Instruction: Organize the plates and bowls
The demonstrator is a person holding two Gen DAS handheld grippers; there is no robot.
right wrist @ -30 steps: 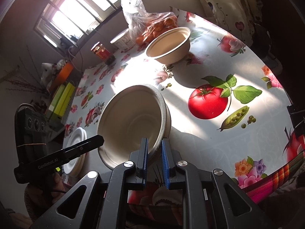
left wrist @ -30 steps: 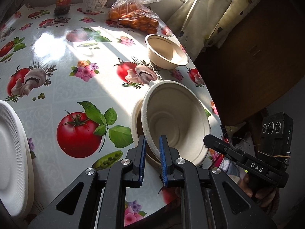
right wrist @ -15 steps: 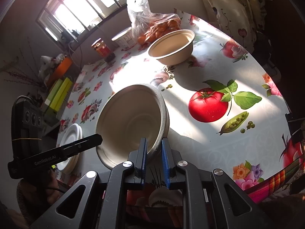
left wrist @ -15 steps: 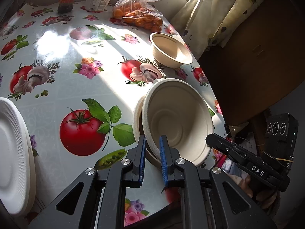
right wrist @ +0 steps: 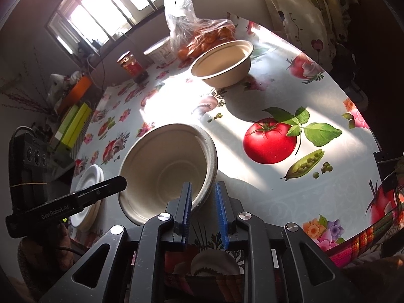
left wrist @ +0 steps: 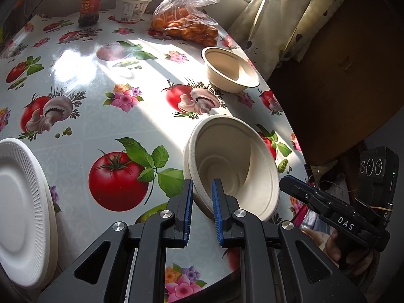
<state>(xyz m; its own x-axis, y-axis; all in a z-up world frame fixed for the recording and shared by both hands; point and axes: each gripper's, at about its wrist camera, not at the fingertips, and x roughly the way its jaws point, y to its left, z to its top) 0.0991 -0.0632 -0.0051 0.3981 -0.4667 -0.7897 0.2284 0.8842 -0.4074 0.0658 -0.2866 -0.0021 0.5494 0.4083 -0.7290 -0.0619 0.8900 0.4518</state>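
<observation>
Both of my grippers have loosened since a moment ago: the blue pads that were pinched on the rim of the stacked bowls (left wrist: 234, 166) now stand further apart, and the jaws of each are opening. Nothing else on the round table (left wrist: 83, 123) has shifted.

Going by the stacked bowls as my landmark: they sit near the table's edge, one beige paper bowl nested in another, tipped up toward my right gripper (right wrist: 203, 212). My left gripper (left wrist: 203, 209) straddles the near rim, which lies between its fingers (left wrist: 188, 209). The inner pad looks to rest against the inside wall, while a slim gap shows beside the outer one. In the right wrist view that side's rim also lies between the pads; the left pad is at the rim and the right pad stands clear of it, so neither gripper clamps the bowls.

Left of the stacked bowls, well apart, lie the white foam plates (left wrist: 22, 212) at the table's rim. Beyond the bowls, toward the window, a single beige bowl (left wrist: 231, 69) stands upright by itself. Farther still are a clear bag of oranges (left wrist: 189, 22), a white tub (left wrist: 132, 6) and a dark sauce jar (left wrist: 91, 3), all well away from the bowls.
</observation>
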